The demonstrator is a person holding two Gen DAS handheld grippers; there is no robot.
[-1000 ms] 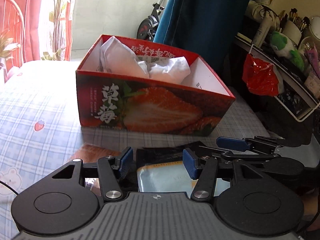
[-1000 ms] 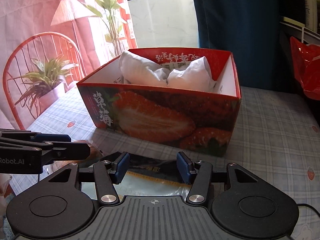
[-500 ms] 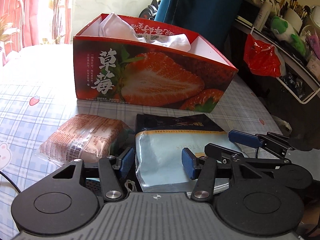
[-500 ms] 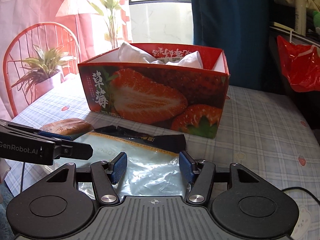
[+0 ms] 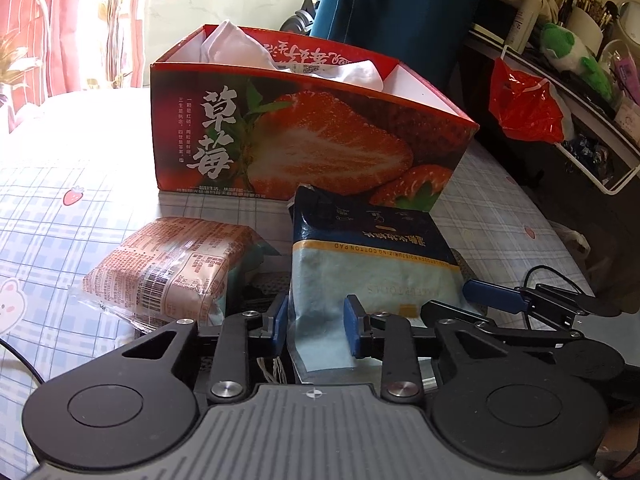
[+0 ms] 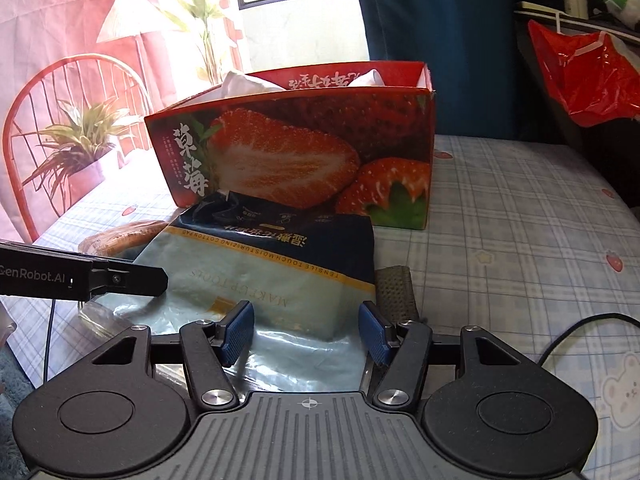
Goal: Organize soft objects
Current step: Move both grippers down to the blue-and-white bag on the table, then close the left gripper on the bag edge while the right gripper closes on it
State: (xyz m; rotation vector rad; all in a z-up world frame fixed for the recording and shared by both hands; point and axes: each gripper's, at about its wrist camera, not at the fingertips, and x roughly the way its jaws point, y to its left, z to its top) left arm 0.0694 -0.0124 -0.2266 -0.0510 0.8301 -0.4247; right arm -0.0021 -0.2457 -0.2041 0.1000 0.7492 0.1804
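A red strawberry-print box [image 5: 304, 148] [image 6: 304, 152] stands on the checked tablecloth with white soft items [image 5: 236, 50] inside. In front of it lies a light-blue and navy cotton pad bag [image 5: 368, 264] [image 6: 272, 268], and left of that a pink wrapped soft pack [image 5: 168, 264], partly hidden in the right wrist view [image 6: 120, 236]. My left gripper [image 5: 316, 330] is open, its fingers astride the bag's near left edge. My right gripper [image 6: 306, 334] is open over the bag's near end. A dark mesh item [image 6: 396, 292] peeks out beside the bag.
A red plastic bag [image 5: 524, 108] [image 6: 588, 76] hangs from a cluttered shelf at the right. A red chair [image 6: 60, 120] and a potted plant [image 6: 80, 148] stand beyond the table's left side. A blue curtain [image 5: 400, 20] hangs behind the box.
Both grippers have drawn back and dropped lower, away from the box. The cotton pad bag and pink pack have come fully into view. Both stay open.
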